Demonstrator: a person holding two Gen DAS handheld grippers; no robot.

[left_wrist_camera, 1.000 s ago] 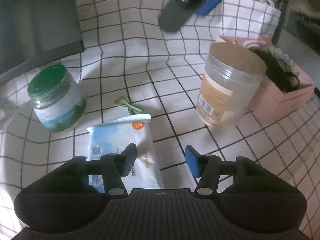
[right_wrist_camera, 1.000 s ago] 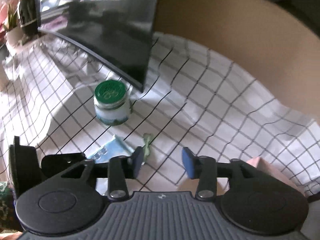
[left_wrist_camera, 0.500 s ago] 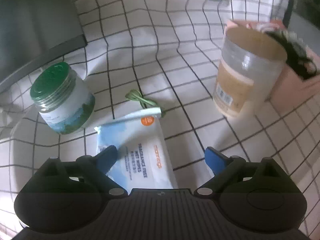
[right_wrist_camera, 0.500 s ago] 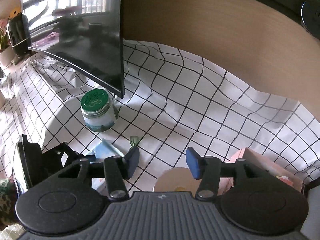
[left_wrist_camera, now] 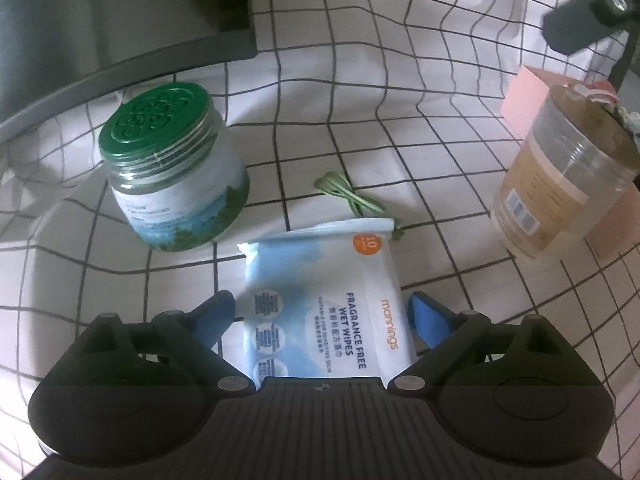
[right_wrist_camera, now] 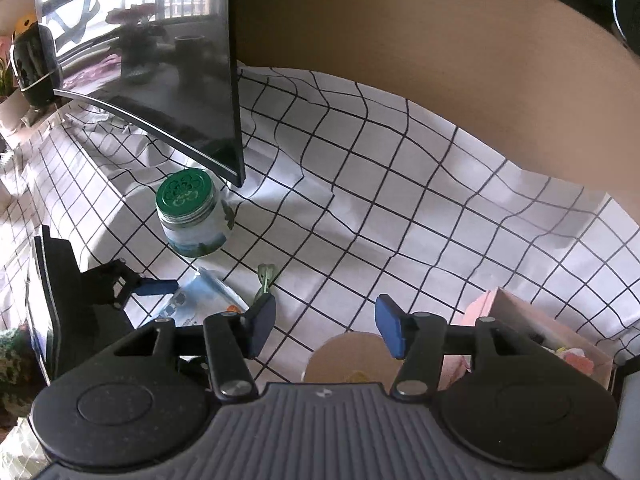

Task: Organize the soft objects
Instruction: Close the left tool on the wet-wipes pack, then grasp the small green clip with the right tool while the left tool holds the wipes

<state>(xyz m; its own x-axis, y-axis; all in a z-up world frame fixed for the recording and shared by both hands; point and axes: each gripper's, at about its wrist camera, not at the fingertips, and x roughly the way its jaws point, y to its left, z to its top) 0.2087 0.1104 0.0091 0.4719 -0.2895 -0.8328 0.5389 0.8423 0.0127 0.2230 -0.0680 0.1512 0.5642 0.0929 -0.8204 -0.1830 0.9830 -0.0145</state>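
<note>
A blue-and-white pack of wet wipes (left_wrist_camera: 320, 300) lies on the checked cloth. My left gripper (left_wrist_camera: 322, 320) is open wide, one finger on each side of the pack's near end, not closed on it. A green hair tie (left_wrist_camera: 352, 200) lies just beyond the pack. The pack (right_wrist_camera: 200, 300) and the hair tie (right_wrist_camera: 266, 276) also show in the right wrist view, with the left gripper (right_wrist_camera: 156, 286) over the pack. My right gripper (right_wrist_camera: 324, 324) is open and empty, held high above the table.
A green-lidded jar (left_wrist_camera: 172, 168) stands left of the pack. A clear tub with a tan lid (left_wrist_camera: 560, 184) stands at the right, a pink box (left_wrist_camera: 528, 96) of soft items behind it. A dark monitor (right_wrist_camera: 152, 72) stands at the back left.
My left gripper opened wider and moved forward and down over the wipes pack, which now lies between its fingers. My right gripper rose and pulled back, opening a little.
</note>
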